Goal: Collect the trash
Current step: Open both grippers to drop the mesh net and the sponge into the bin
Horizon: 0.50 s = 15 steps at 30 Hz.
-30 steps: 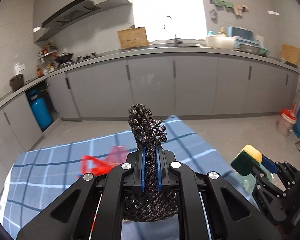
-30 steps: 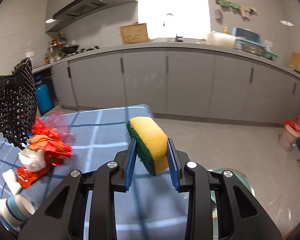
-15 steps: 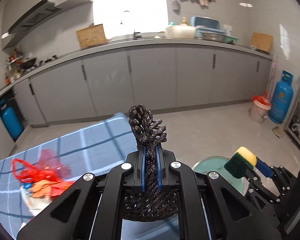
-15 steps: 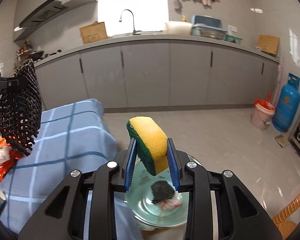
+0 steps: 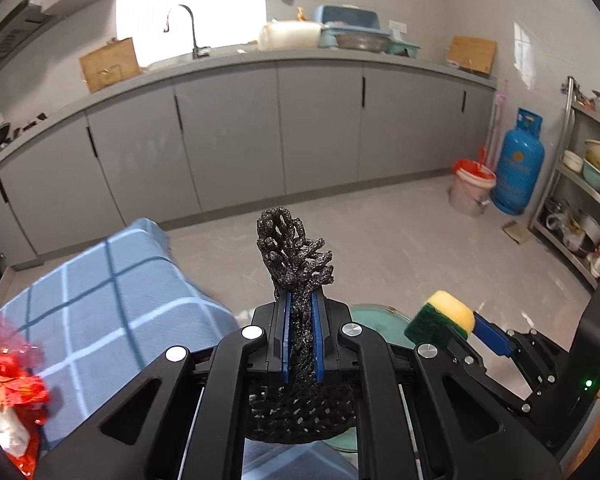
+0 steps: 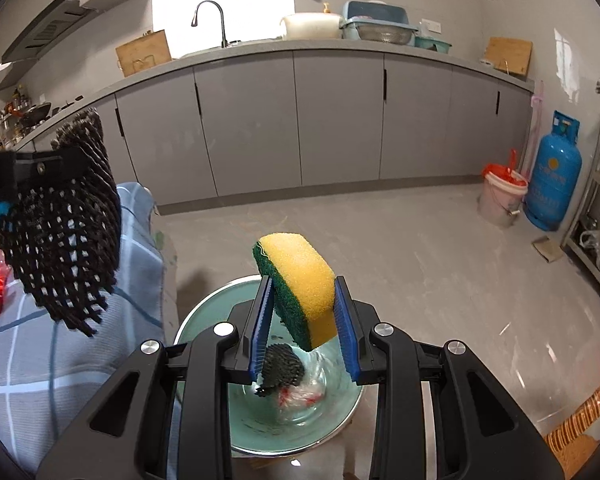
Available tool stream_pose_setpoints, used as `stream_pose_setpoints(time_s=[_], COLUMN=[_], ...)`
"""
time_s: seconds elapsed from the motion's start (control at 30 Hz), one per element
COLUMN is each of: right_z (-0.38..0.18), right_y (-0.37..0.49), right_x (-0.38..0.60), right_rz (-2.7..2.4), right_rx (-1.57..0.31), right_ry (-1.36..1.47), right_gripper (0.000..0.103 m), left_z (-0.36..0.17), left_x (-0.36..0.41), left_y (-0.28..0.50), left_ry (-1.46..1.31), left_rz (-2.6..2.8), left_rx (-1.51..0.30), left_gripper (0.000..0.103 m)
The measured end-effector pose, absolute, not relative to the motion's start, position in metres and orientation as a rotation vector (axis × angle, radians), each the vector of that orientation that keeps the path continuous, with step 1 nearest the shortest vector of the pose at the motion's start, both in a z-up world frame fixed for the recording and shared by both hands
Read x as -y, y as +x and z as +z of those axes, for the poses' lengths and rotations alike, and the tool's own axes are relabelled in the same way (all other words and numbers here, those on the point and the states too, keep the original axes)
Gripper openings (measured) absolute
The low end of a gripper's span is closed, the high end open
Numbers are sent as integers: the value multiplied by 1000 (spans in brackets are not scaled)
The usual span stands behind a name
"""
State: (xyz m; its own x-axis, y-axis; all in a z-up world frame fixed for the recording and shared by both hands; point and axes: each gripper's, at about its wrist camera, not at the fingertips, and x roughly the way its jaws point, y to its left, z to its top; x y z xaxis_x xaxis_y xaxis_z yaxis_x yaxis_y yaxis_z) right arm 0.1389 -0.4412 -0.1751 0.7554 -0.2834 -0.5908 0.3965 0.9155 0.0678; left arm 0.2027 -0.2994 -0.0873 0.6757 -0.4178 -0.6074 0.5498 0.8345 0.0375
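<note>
Progress: you have two pieces in hand above the green bin (image 6: 204, 322), which already holds a dark mesh scrap and clear plastic; red wrappers (image 5: 8, 376) wait on the checked cloth (image 5: 112, 304), so more trips look likely.
Left gripper (image 5: 300, 336): pressed nearly together, pinching the black mesh net (image 5: 296, 256); it hangs over the cloth's edge, beside the bin.
Right gripper (image 6: 302, 326): clamping the yellow-green sponge (image 6: 300, 280); it sits directly above the bin's mouth.
</note>
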Motion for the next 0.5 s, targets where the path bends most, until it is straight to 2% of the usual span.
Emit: stream_pose_setpoints(time_s=[0.03,0.1,0.13,0.17,0.23,0.5], right_z=[-177,-183,-186,-190,-196,-202], right_y=[141,143,145,145,146,139], right_x=[443,449,451,454,458,463], right_rz=[-371,-373,-370,-365,-373,-385], right_rx=[-614,-620,-627,-634,-639,-647], right_ry=[198,205,212,224,238,268], right_gripper=[32,35,35,42,50,50], left_z=[-90,-95,-97,-98,-98,-92], left_x=[303,309,312,312,313,304], left_y=[203,204,205,206,207,214], left_ry=[228,239,246,247,254,264], left_rz=[-554,-562,-556,-537,-527,-479], left_rx=[-630,-636,-637,-630,-617,-618], left_gripper=[11,27,54,78,81,81])
